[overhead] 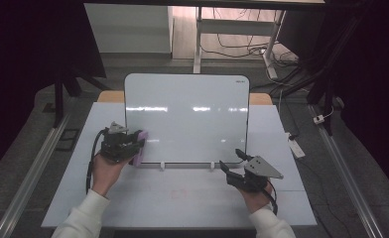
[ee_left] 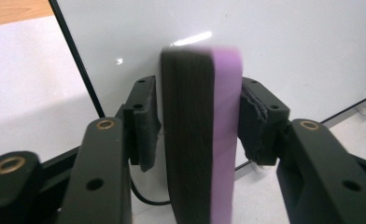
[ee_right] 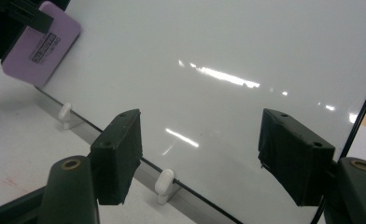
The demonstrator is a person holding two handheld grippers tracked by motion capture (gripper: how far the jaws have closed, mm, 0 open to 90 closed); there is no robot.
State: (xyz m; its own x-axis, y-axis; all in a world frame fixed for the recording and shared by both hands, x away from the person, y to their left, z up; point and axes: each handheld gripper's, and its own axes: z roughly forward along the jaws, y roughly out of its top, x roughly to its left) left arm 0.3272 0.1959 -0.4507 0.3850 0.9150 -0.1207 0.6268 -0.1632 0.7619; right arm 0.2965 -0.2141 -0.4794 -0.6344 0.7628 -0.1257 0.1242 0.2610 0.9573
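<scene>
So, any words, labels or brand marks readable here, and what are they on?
None can be read.
Purple eraser: a dark printed label on its face, too blurred to read.
Whiteboard: a small mark in the top right corner of its frame, too small to read.
Left tongs, right tongs: no lettering seen.

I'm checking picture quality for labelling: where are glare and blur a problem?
High view: ceiling lights streak across the whiteboard, and the room around is dark. Left gripper view: the eraser is soft and out of focus up close. Right gripper view: bright glare bands on the board, jaws sharp.
</scene>
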